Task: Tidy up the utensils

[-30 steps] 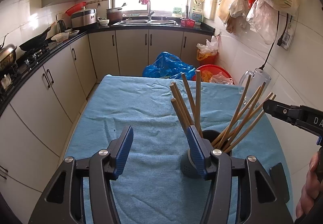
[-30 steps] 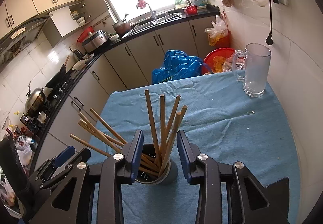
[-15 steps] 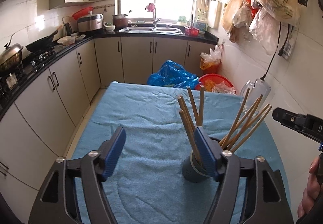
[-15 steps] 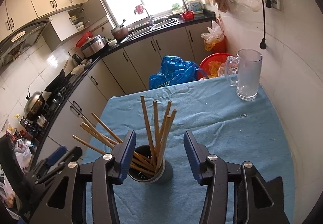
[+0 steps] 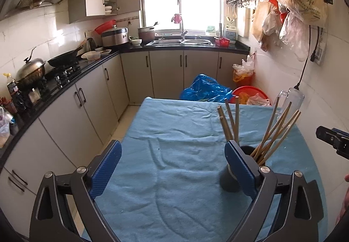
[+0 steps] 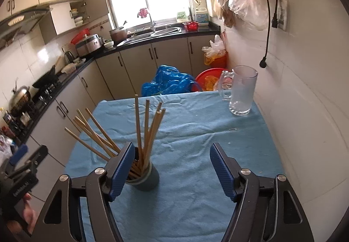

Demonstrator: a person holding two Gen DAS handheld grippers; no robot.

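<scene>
Left wrist view: left gripper (image 5: 172, 165) wide open, gripping nothing, hovering over the blue-clothed surface (image 5: 174, 133). Dark holder (image 5: 231, 181) standing upright near the surface's right edge, partly hidden behind the right finger pad (image 5: 238, 171), outside the gap. Wooden chopsticks (image 5: 270, 133) fanning up out of it.

Right wrist view: right gripper (image 6: 170, 171) also wide open and empty. Holder (image 6: 147, 176) just behind the left finger pad (image 6: 121, 169), towards the surface's left edge, chopsticks (image 6: 144, 130) splaying left and upward. Glass mug (image 6: 241, 91) standing at the far right corner, well apart.
</scene>
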